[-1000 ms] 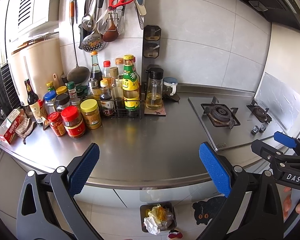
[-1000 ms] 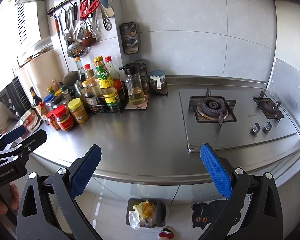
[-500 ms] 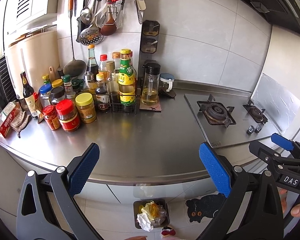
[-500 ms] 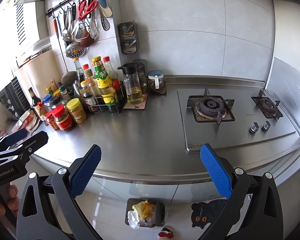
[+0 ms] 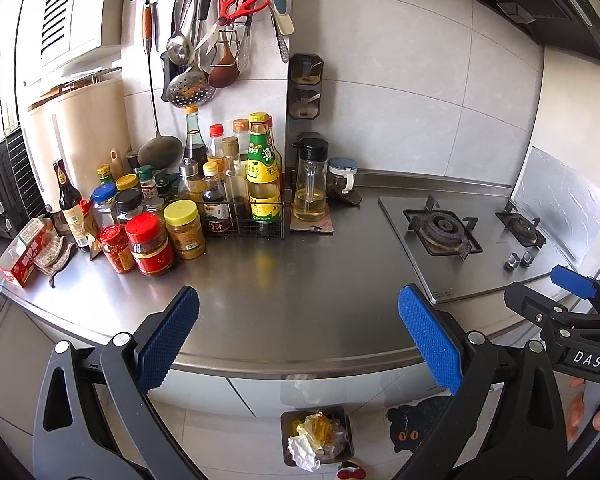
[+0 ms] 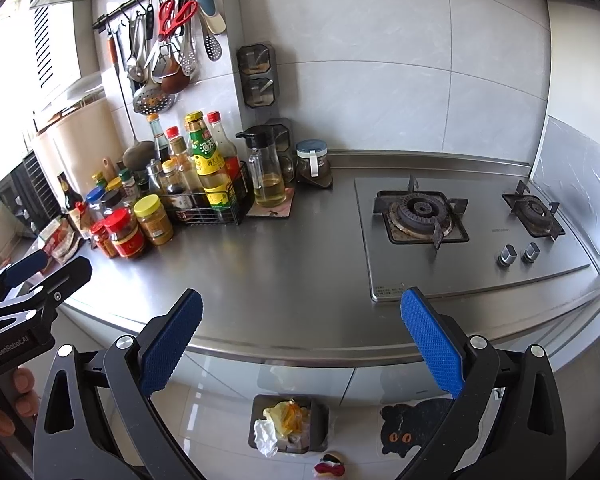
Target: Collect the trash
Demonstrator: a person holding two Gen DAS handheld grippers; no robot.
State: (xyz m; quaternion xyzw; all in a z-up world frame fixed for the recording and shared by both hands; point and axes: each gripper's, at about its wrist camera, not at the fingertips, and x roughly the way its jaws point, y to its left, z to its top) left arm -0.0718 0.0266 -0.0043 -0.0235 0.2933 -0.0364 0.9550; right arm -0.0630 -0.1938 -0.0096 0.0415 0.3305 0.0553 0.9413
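Observation:
A dark square trash bin [image 5: 342,418] stands on the floor below the counter edge, holding crumpled white and yellow trash [image 5: 314,434]; it also shows in the right wrist view [image 6: 320,420]. My left gripper [image 5: 298,340] is open and empty, held above the steel counter's [image 5: 284,280] front edge. My right gripper [image 6: 300,340] is open and empty, beside it to the right. Each gripper shows at the edge of the other's view, the right one [image 5: 572,304] and the left one [image 6: 36,280].
Many sauce bottles and jars [image 5: 180,208] crowd the counter's back left, with a red carton [image 5: 22,258] at the far left. A gas hob [image 5: 468,236] takes up the right side. Utensils [image 5: 216,40] hang on the wall. A black cat mat [image 6: 414,426] lies on the floor.
Both views have shifted slightly, with the counter sitting a little lower and nearer than half a second ago. Both grippers stay open and empty.

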